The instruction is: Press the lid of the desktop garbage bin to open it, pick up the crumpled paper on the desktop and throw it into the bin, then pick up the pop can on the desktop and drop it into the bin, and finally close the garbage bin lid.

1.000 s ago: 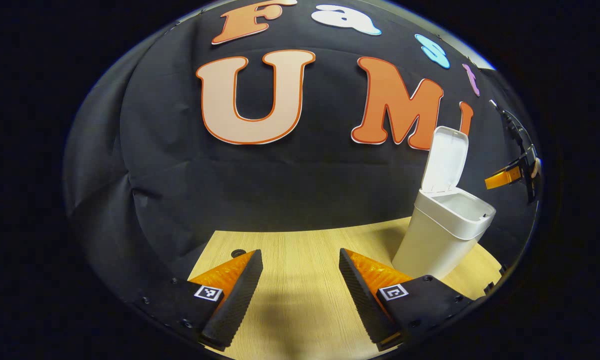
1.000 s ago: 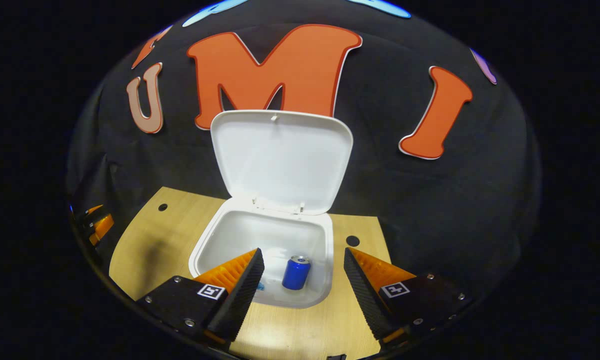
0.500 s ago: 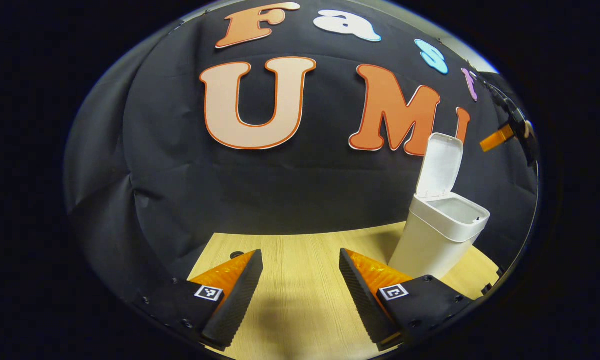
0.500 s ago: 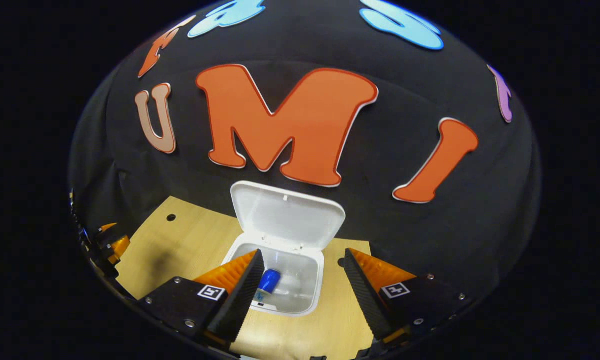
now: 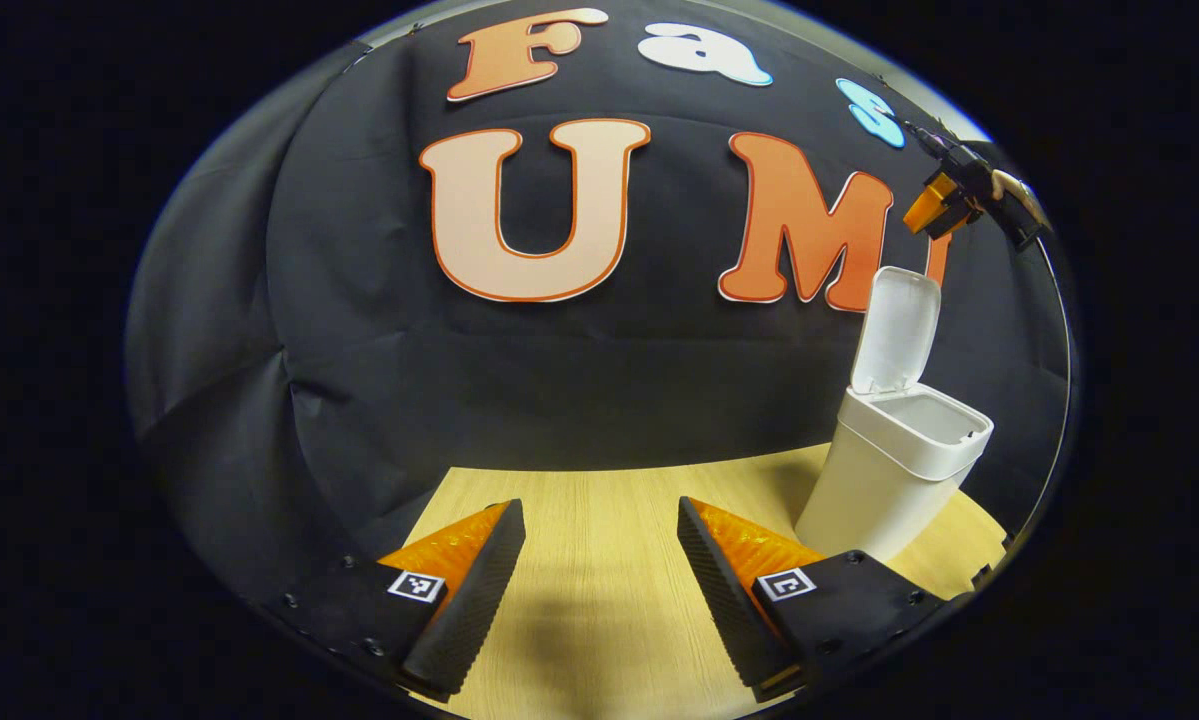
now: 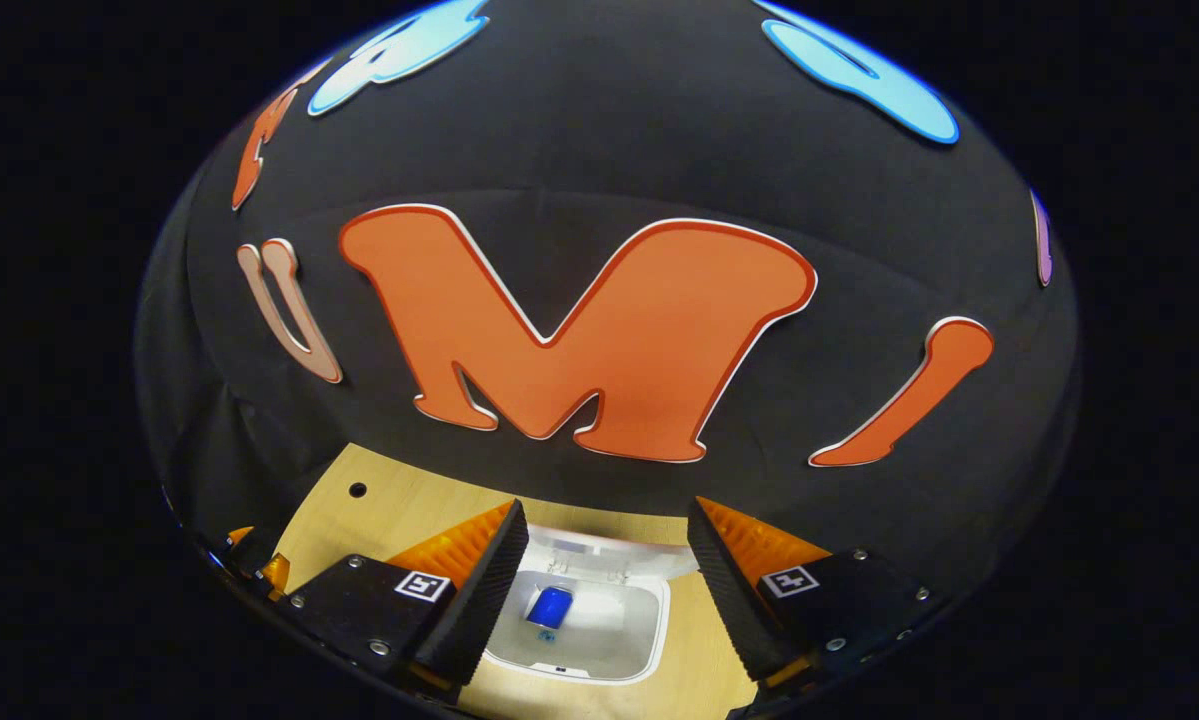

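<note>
Right gripper [image 6: 604, 575] is rising above the bin [image 6: 599, 640], fingers spread and empty; over the last second the bin is shrinking in the right gripper view, so the hand is pulling up and away. Can [image 6: 549, 606] is lying inside the bin, drop done. Paper is not clearly visible in there, can't tell. Lid [image 5: 894, 330] is standing upright, open. Left gripper [image 5: 599, 570] is hovering over the table [image 5: 599, 500], well apart from the bin, fingers released, holding nothing. Right gripper is showing high above the lid in the left gripper view. Only lid closing looks left; the next move likely needs a push on the lid's top edge.
</note>
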Available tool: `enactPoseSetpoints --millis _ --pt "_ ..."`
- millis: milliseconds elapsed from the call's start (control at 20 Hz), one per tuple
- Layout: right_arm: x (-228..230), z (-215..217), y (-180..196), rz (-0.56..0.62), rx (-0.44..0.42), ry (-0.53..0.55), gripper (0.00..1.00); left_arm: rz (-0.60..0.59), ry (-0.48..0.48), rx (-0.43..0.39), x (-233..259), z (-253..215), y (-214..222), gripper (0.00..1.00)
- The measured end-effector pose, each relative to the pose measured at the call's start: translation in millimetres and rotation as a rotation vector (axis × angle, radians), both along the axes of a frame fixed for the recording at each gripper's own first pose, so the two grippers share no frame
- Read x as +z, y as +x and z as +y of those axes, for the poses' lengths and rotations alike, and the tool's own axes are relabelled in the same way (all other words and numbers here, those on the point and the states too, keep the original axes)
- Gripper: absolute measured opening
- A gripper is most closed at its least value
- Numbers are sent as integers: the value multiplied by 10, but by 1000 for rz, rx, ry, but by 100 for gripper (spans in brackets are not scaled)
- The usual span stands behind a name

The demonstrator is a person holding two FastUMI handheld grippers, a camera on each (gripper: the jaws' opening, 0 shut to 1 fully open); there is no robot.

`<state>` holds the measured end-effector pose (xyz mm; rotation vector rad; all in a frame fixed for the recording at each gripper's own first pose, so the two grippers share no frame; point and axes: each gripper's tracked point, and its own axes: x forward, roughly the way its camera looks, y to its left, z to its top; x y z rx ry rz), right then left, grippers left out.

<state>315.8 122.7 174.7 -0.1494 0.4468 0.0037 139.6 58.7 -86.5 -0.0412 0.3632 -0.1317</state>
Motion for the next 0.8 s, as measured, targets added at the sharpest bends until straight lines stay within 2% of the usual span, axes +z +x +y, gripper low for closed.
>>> enactPoseSetpoints --millis 250,350,450,800 --pt "-306 -167 371 67 -64 27 97 22 11 32 -81 144 -35 98" --pt "-404 -162 418 78 -72 79 97 30 19 48 -96 217 -72 98" --pt "-476 -128 380 92 -70 114 97 29 22 54 -84 252 -97 98" --pt "-768 -132 -69 136 -50 80 98 21 9 32 -59 229 -211 98"
